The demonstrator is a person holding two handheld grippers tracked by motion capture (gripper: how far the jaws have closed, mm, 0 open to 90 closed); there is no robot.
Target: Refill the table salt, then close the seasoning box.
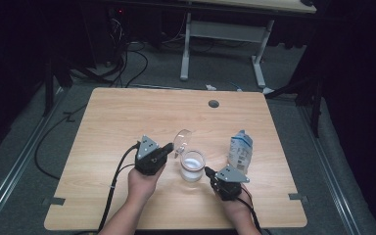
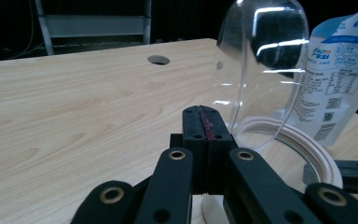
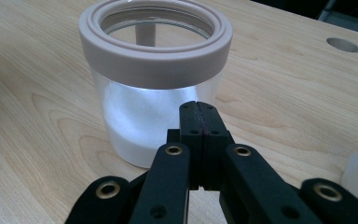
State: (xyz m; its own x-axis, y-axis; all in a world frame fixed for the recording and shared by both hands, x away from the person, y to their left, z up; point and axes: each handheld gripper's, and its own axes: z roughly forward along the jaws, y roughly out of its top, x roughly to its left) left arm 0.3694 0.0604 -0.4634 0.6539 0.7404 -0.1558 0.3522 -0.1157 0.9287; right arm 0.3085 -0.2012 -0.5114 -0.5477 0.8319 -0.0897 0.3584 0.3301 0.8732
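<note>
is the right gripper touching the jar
Cannot tell. In the right gripper view the shut right gripper overlaps the jar's clear wall with no gap visible, but contact isn't plain; the high view is too small to settle it.

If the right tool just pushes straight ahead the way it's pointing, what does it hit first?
Most likely the clear glass jar with the beige rim: it stands straight ahead of the right tool, whose jaws are shut, at the height of the white powder inside. The gap looks small, though depth is hard to judge.
</note>
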